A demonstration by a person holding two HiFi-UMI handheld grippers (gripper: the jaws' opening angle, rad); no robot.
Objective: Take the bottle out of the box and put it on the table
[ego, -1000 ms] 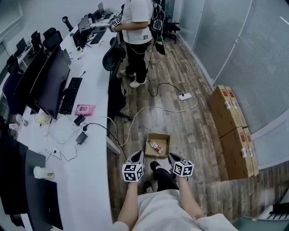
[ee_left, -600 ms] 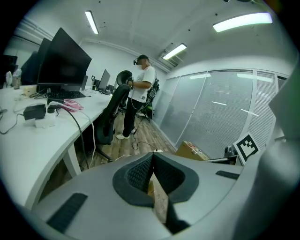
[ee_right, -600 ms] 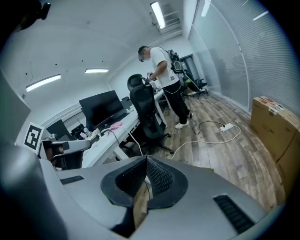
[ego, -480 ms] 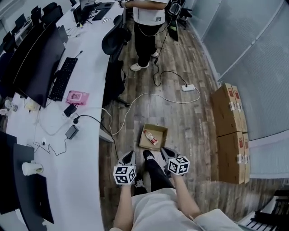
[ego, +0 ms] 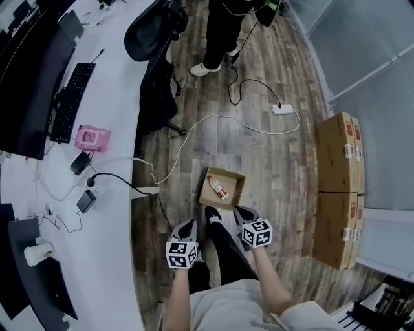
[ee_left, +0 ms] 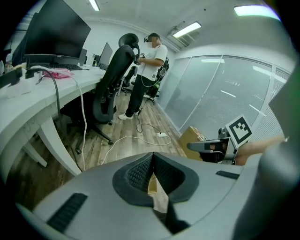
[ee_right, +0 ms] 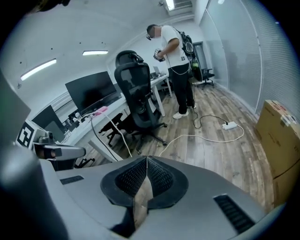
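Observation:
A small open cardboard box (ego: 232,180) stands on the wooden floor, and a bottle (ego: 220,188) with a red label lies in it. Both grippers hang just short of the box, above the person's legs. My left gripper (ego: 188,227) is to the box's lower left, jaws shut and empty; in the left gripper view its tips (ee_left: 152,157) meet. My right gripper (ego: 242,212) is at the box's lower right corner, also shut with nothing in it (ee_right: 146,161). The white table (ego: 116,194) runs along the left.
An office chair (ego: 152,32) and a standing person (ego: 226,19) are farther up the floor. A power strip (ego: 283,109) trails a white cable toward the desk. Stacked cartons (ego: 339,187) line the right wall. A keyboard (ego: 68,97), a pink item (ego: 90,138) and chargers lie on the table.
The head view has tipped further down, so the box sits higher in the picture. Both grippers have come lower and slightly toward the box, still shut. The bottle stays in the box.

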